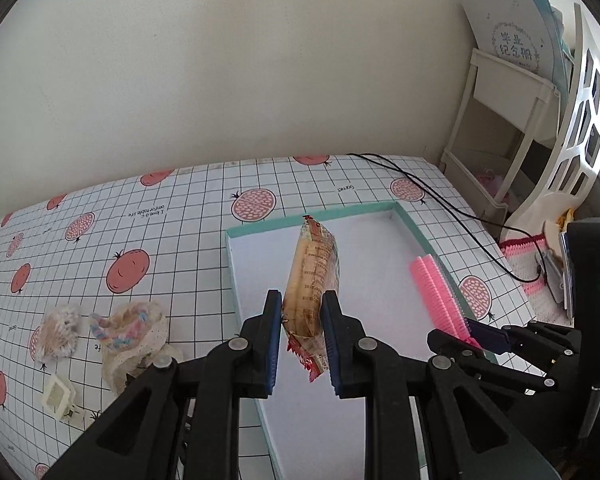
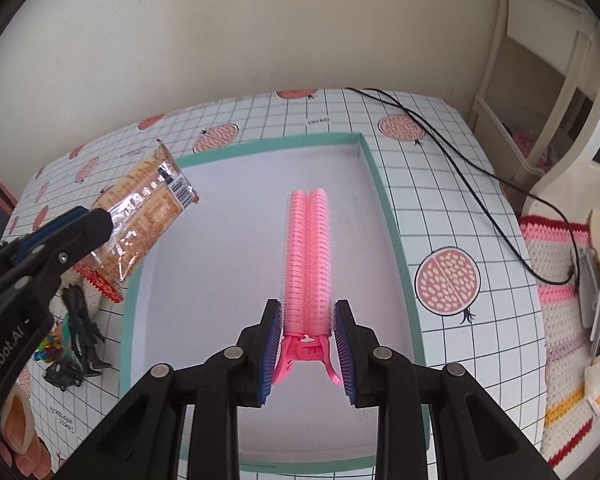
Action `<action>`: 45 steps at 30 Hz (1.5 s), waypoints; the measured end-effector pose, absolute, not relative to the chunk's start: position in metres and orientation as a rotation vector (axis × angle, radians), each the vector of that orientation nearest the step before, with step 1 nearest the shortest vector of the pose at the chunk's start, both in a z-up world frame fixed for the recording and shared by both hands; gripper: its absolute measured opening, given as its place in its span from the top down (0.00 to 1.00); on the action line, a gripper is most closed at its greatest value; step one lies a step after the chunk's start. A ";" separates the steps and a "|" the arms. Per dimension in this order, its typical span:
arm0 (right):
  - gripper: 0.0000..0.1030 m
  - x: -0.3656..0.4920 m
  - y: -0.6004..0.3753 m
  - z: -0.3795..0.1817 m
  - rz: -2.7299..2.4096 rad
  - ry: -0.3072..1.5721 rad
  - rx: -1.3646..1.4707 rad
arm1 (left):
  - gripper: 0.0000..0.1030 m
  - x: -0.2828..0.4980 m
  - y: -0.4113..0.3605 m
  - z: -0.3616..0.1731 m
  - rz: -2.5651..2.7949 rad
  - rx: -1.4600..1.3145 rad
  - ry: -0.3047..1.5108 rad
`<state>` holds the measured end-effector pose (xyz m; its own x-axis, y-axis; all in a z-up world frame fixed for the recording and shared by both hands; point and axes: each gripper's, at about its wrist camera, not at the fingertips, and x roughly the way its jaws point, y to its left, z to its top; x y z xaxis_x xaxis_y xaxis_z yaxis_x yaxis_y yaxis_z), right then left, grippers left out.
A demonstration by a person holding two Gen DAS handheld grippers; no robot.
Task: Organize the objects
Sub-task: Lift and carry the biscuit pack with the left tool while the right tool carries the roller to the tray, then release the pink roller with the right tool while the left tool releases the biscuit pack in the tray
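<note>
Left gripper (image 1: 302, 344): clamped on my biscuit packet (image 1: 312, 276), which I hold off the table, pointing ahead of my fingers over the tray's left part.
Right gripper (image 2: 308, 354): closed around my pink roller clip (image 2: 307, 256), gripping near its hinge; the rollers stretch forward over the tray's floor.
Table (image 1: 188, 200): grid cloth with pomegranate prints, under both my grippers.
Tray (image 2: 374, 184): teal-rimmed, white inside, directly below and ahead of both grippers.
Lace pouch (image 1: 134, 340): on the cloth, left of my left gripper.
Fluffy pom (image 1: 58, 334): just beyond the pouch, further left.
Small cream clip (image 1: 58, 394): nearest me, left of my left gripper.
</note>
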<state>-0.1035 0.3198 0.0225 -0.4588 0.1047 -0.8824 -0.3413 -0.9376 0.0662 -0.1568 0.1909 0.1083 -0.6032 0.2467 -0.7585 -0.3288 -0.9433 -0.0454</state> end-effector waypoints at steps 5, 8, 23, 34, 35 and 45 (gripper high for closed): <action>0.72 -0.106 0.326 0.007 2.414 0.336 -1.502 | 0.80 -0.158 0.199 0.088 2.527 -1.247 0.200; 0.72 -0.106 0.330 0.003 2.400 0.348 -1.515 | 0.80 -0.160 0.200 0.076 2.509 -1.294 0.192; 0.71 -0.108 0.333 -0.002 2.386 0.374 -1.548 | 0.79 -0.160 0.202 0.062 2.467 -1.351 0.204; 0.67 -0.103 0.332 0.010 2.414 0.419 -1.512 | 0.79 -0.153 0.199 0.075 2.455 -1.327 0.165; 0.67 -0.102 0.331 0.013 2.421 0.417 -1.505 | 0.79 -0.153 0.199 0.078 2.459 -1.320 0.162; 0.67 -0.099 0.324 0.012 2.413 0.383 -1.518 | 0.78 -0.152 0.186 0.087 2.506 -1.315 0.155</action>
<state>-0.0990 0.3239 0.0116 -0.4176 0.0821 -0.9049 -0.3580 -0.9302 0.0808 -0.1519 0.1856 0.0869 -0.5325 0.2179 -0.8179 -0.3168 -0.9474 -0.0462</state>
